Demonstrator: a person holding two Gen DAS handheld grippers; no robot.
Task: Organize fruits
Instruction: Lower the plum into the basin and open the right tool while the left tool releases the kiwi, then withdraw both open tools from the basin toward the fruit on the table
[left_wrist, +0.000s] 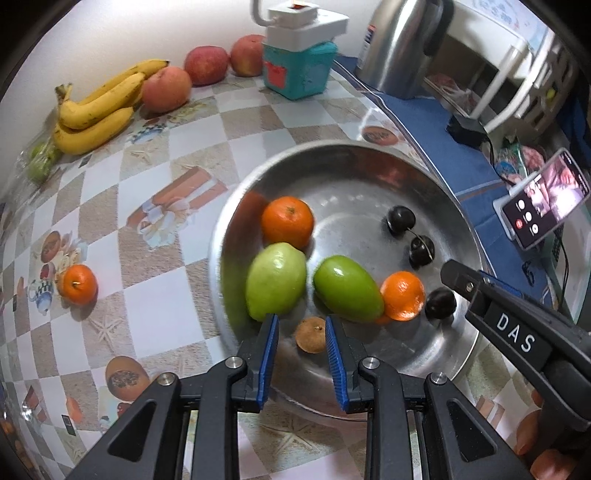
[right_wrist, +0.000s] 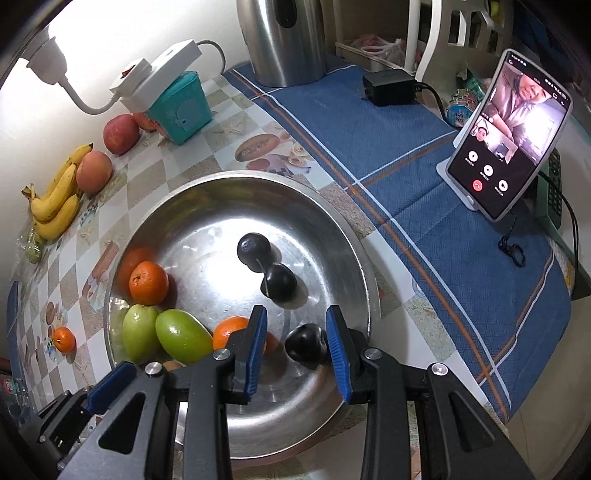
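A steel bowl (left_wrist: 369, 162) (right_wrist: 332, 229) holds two green fruits (left_wrist: 277, 282) (left_wrist: 347, 288), two oranges (left_wrist: 288, 221) (left_wrist: 402, 295), three dark plums (left_wrist: 400, 220) and a small brown fruit (left_wrist: 311, 335). My left gripper (left_wrist: 301, 325) is open above the bowl's near rim; the brown fruit lies between its fingers, free. My right gripper (right_wrist: 295, 325) is open over the bowl, a dark plum (right_wrist: 306, 346) lying between its fingers. It also shows in the left wrist view (left_wrist: 480, 291), its jaws hidden there. A small orange (left_wrist: 78, 284) (right_wrist: 63, 339) lies on the table left of the bowl.
Bananas (left_wrist: 99, 107), three apples (left_wrist: 166, 88) and a bag of green fruit (left_wrist: 40, 162) line the back wall. A teal box (left_wrist: 295, 70) with a power strip, a steel kettle (right_wrist: 284, 37), a charger (right_wrist: 388, 86) and a phone on a stand (right_wrist: 509, 136) sit behind and right, on a blue cloth (right_wrist: 424, 206).
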